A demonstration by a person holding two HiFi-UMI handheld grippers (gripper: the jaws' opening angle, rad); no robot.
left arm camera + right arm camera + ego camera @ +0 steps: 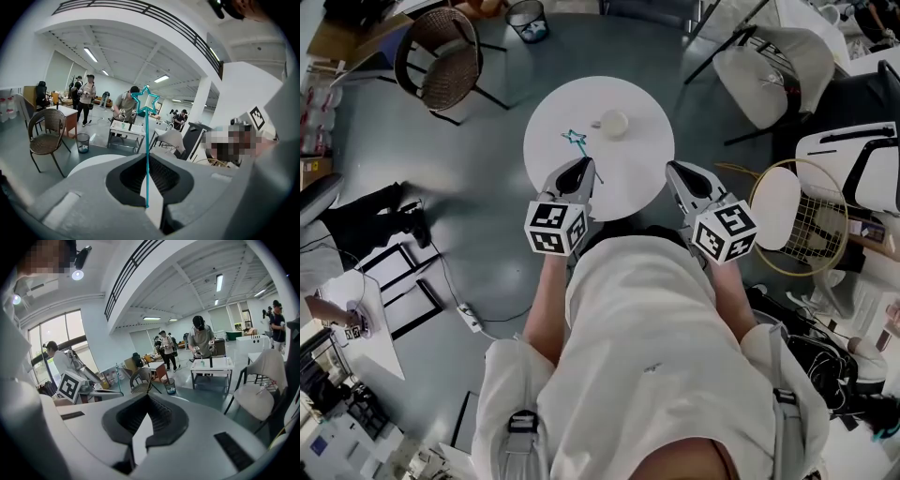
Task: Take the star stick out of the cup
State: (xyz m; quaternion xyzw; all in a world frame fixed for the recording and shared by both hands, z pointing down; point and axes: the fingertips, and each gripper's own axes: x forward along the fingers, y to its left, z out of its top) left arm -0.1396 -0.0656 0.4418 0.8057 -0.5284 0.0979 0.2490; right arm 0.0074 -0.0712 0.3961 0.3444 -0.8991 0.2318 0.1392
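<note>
Plainly, the left gripper (148, 161) has its jaws pressed together on the lower shaft of the star stick (147, 140). The thin teal rod comes up from the seam between the pads, and its outlined star stands clear above them. In the head view the same left gripper (581, 167) hangs over the near-left edge of the round white table (637, 178). The star stick (574, 138) reaches from its tips toward the middle of the tabletop. The star end is apart from the cup (613, 123), which stands alone toward the far side of the tabletop, just right of the star.

The right gripper (146, 404) has its jaws brought together with nothing between them. In the head view the right gripper (675, 169) hovers over the near-right edge of the table, well apart from the cup.

By the look of it the lifting-out step is done: the stick is free of the cup and held only by the left gripper. What seems left is to carry it clear or lay it down. That calls for keeping the pinch firm on so slim a rod, keeping the star end away from the cup, and opening the jaws only once the stick rests flat on the tabletop
</note>
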